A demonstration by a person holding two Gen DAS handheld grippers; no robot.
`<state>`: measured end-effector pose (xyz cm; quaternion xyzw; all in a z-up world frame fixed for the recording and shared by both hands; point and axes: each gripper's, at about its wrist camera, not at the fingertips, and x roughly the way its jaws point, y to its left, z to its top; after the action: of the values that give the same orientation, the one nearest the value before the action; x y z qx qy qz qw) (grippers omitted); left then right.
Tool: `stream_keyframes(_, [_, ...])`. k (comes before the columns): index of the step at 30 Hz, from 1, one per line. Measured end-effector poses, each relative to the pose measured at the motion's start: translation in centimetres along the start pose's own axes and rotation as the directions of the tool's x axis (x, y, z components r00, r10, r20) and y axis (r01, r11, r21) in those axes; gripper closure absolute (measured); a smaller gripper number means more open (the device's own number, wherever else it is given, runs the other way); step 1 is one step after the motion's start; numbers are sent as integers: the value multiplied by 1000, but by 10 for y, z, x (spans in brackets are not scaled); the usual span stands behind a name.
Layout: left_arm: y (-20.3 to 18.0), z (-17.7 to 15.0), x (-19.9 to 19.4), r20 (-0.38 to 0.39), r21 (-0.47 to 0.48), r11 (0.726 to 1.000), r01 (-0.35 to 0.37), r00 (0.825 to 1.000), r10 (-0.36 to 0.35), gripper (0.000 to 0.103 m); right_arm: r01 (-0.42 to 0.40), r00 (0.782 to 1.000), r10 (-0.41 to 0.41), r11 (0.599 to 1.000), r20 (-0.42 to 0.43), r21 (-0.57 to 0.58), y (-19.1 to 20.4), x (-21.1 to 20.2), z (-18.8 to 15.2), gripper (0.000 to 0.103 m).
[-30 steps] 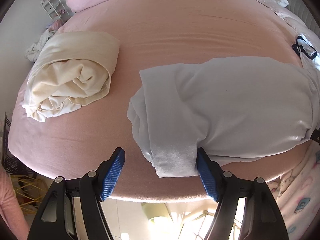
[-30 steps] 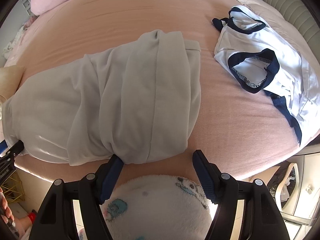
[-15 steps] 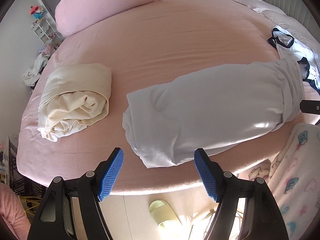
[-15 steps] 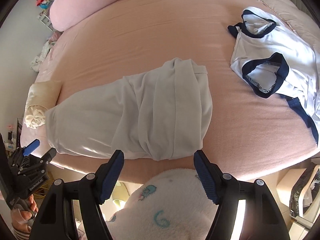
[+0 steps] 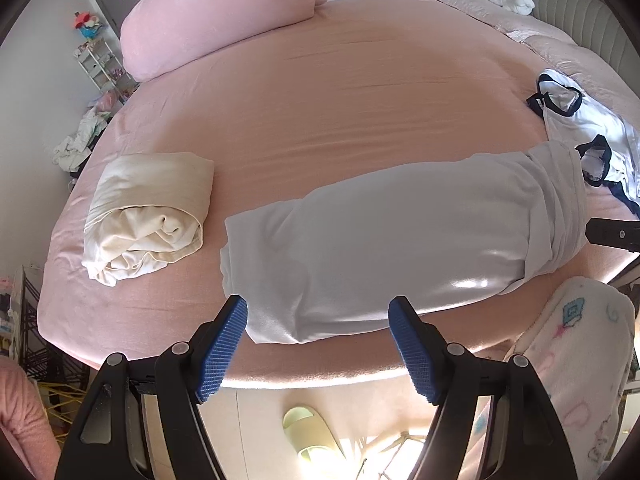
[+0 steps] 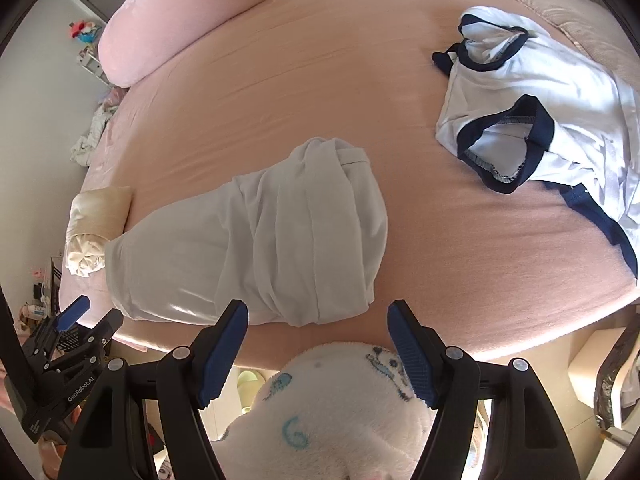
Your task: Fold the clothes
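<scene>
A pink bed (image 5: pixel 328 92) fills both views, its near edge curving just ahead of the grippers; a large pink pillow (image 5: pixel 216 12) lies at the far left. Across the near part of the bed stretches a pale grey garment (image 5: pixel 400 240), folded into a long band with one end bunched on the right; to the right of it lies a white shirt with navy trim (image 6: pixel 532 112), spread loosely and close to the band's right end; to the left of it, just apart, sits a cream folded garment (image 5: pixel 148 212). A fluffy white blanket with blue prints (image 6: pixel 336 412) bulges at the near edge below the right gripper. The left gripper (image 5: pixel 318 312) hangs with its blue pads spread wide, holding nothing, over the band's near left end; the right gripper (image 6: pixel 318 314) is likewise wide apart and empty, above the band's near right end.
</scene>
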<state>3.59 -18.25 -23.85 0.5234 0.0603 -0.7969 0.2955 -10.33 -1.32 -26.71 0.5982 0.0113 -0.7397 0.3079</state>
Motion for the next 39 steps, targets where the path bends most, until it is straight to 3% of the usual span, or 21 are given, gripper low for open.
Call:
stream_keyframes(5, [-21, 4, 0, -7, 34, 999, 5, 1000, -5, 31, -124, 992, 125, 989, -5, 85, -14, -9, -1, 31])
stream_keyframes(17, [-62, 10, 8, 1, 169, 986, -14, 1000, 14, 31, -220, 974, 225, 960, -7, 173, -42, 21, 7, 28])
stream_keyframes(22, [-87, 12, 9, -2, 257, 966, -40, 999, 42, 31, -276, 958, 287, 933, -16, 230, -44, 41, 13, 28])
stream_keyframes(28, [-109, 7, 11, 56, 368, 925, -98, 995, 83, 31, -327, 941, 338, 911, -1, 254, -48, 49, 15, 27])
stream_keyframes(31, [-120, 5, 12, 87, 421, 898, -128, 991, 100, 31, -385, 919, 393, 879, 27, 280, -54, 50, 16, 27])
stream_keyframes(36, [-139, 0, 13, 140, 503, 846, -179, 982, 125, 31, -503, 856, 513, 794, 68, 340, -64, 63, 16, 27])
stream_keyframes(39, [-150, -2, 14, 169, 546, 812, -208, 976, 136, 31, -535, 836, 542, 773, 82, 342, -66, 66, 15, 30])
